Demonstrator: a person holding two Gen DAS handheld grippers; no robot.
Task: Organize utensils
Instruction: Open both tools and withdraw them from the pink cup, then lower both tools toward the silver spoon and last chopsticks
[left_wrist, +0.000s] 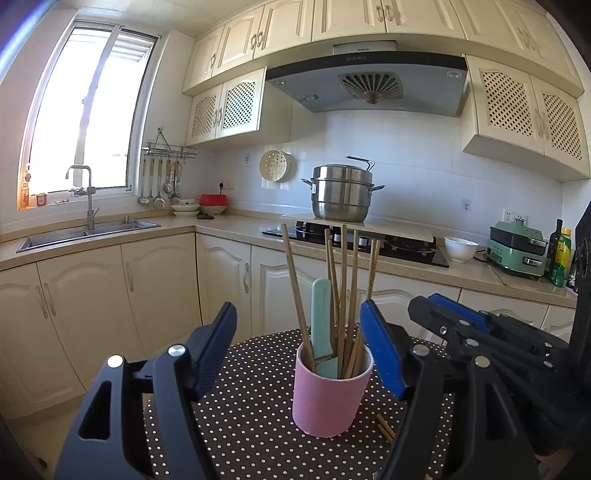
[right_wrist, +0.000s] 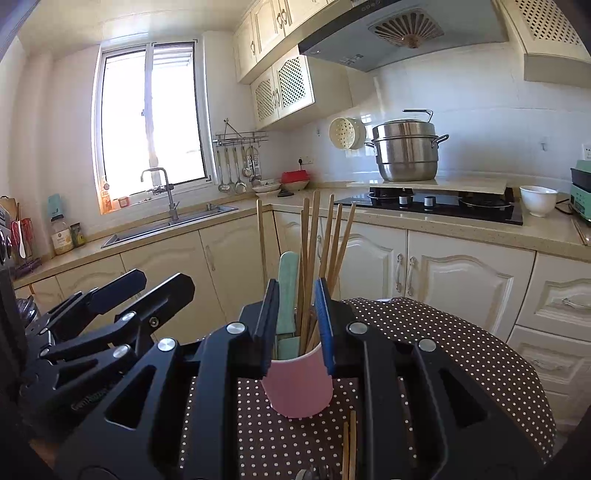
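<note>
A pink cup (left_wrist: 327, 402) (right_wrist: 299, 387) stands upright on a table with a brown polka-dot cloth (left_wrist: 251, 387) (right_wrist: 424, 332). It holds several wooden chopsticks (left_wrist: 343, 280) (right_wrist: 314, 251) and a teal-handled utensil (left_wrist: 320, 317) (right_wrist: 288, 291). My left gripper (left_wrist: 297, 306) (right_wrist: 160, 280) is open wide, its fingers either side of the cup's near face without touching it. My right gripper (right_wrist: 296, 284) (left_wrist: 428, 300) is close on the cup's right, its jaws a narrow gap apart with nothing between them. Two loose chopsticks (left_wrist: 385, 428) (right_wrist: 349, 443) lie on the cloth in front of the cup.
Behind the table runs an L-shaped counter with cream cabinets, a sink (left_wrist: 88, 234) under the window and a black hob (left_wrist: 369, 240) with a steel pot (left_wrist: 341, 194). A white bowl (left_wrist: 461, 249), a green appliance (left_wrist: 517, 251) and bottles (left_wrist: 559, 254) stand at the right.
</note>
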